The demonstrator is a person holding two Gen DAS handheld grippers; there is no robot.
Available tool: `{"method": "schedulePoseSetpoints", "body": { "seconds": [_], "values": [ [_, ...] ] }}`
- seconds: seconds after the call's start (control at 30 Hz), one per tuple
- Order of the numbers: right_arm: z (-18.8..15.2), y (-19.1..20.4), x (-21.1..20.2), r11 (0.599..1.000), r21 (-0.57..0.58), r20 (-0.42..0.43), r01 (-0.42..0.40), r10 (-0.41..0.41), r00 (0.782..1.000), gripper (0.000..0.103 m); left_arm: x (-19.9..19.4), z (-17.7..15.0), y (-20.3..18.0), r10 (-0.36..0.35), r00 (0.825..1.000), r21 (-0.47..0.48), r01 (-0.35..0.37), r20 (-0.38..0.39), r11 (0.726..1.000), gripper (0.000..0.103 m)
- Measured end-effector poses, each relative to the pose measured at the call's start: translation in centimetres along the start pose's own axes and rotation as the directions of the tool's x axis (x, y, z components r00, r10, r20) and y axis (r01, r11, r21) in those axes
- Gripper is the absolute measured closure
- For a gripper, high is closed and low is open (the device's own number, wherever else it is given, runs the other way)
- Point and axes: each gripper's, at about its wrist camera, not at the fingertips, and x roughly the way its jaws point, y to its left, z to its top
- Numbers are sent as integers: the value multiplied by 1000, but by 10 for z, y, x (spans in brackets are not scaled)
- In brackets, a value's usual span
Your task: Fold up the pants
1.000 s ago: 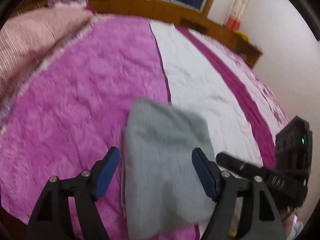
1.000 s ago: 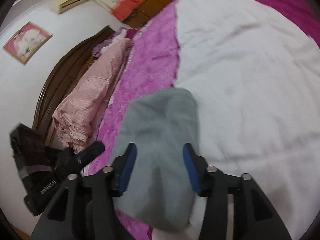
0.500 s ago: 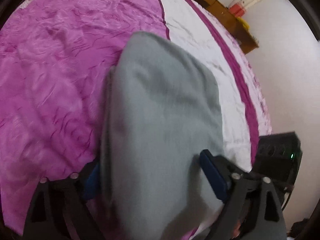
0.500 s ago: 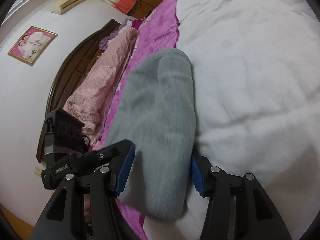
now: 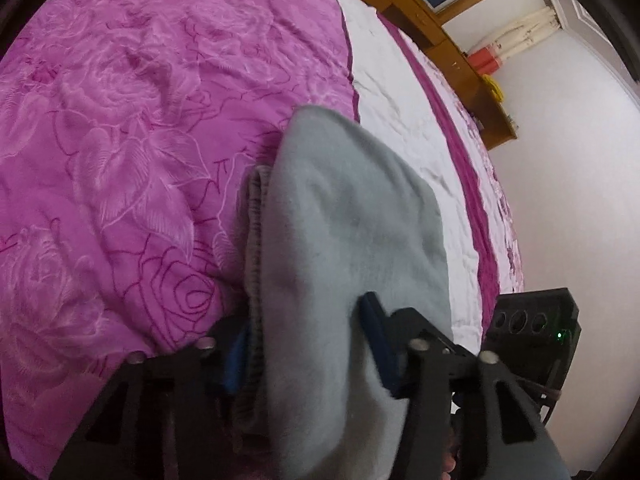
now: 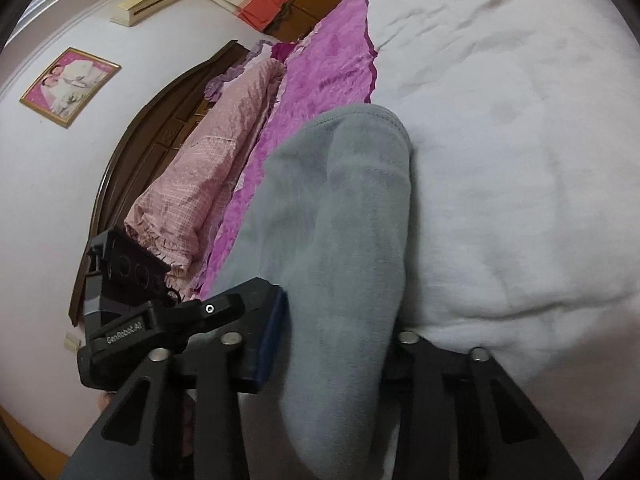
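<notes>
The folded grey pants (image 5: 340, 240) lie in a thick bundle on the bed, across the seam between the magenta cover and the white sheet. My left gripper (image 5: 304, 340) has its blue pads on both sides of the near end of the bundle, gripping it. The pants also show in the right wrist view (image 6: 340, 220). My right gripper (image 6: 336, 340) grips the near end there too; its right pad is hidden behind the cloth. Each gripper shows at the edge of the other's view.
A magenta rose-patterned bedcover (image 5: 120, 140) lies on the left and a white sheet (image 6: 520, 160) on the right. A pink quilt (image 6: 208, 176) lies by the dark wooden headboard (image 6: 132, 152). A wooden ledge (image 5: 460, 48) runs along the far wall.
Both grippers have moved forward over the near end of the pants and closed their jaws onto the bundle. The pants now fill more of both views.
</notes>
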Motion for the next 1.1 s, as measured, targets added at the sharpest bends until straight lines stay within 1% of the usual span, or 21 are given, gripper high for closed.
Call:
{"method": "schedulePoseSetpoints", "body": {
  "seconds": [0.03,0.17,0.27,0.33,0.4,0.53,0.6,0.63,0.7,0.8,0.83,0.9,1.0,1.1],
  "values": [
    [0,4,-2,1000,-12,2,8,-8,1000,82,-4,-2,0,-3,1000,0,3,12,1000,60],
    [-3,36,-10,988,-135,14,74,-73,997,84,-19,-12,-2,4,998,-21,-3,61,1000,62],
    [-5,54,-12,975,-195,9,102,-102,995,84,-34,-20,-1,-7,996,-45,11,94,999,63],
    [-5,65,-15,970,-221,0,100,-102,995,84,-45,-24,-1,-20,993,-63,27,112,998,63],
    [-4,71,-17,970,-225,-10,93,-98,995,84,-54,-26,-3,-20,992,-66,29,124,997,63],
    [2,88,-27,963,-253,-37,95,-108,993,84,-73,-26,-19,-17,989,-62,27,145,998,63],
    [11,93,-36,964,-247,-54,95,-112,992,84,-80,-23,-35,-19,988,-39,25,151,999,63],
    [19,95,-43,966,-242,-64,94,-112,992,84,-81,-18,-49,-18,987,-6,19,159,1000,63],
    [35,96,-57,970,-223,-70,97,-115,991,84,-81,-11,-71,-31,986,29,27,166,999,63],
    [57,95,-84,965,-238,-52,110,-126,991,84,-74,-1,-106,-54,985,65,44,165,997,63],
    [66,93,-97,961,-250,-44,117,-132,990,84,-70,2,-123,-59,984,92,44,166,995,63],
    [82,85,-117,959,-255,-33,127,-140,990,84,-59,5,-152,-65,984,142,42,166,989,63],
    [105,58,-144,971,-202,-40,129,-140,989,84,-32,6,-194,-64,986,197,34,152,980,63],
    [122,28,-163,979,-153,-47,138,-146,988,84,-9,4,-217,-60,990,210,32,129,977,63]
  ]
}}
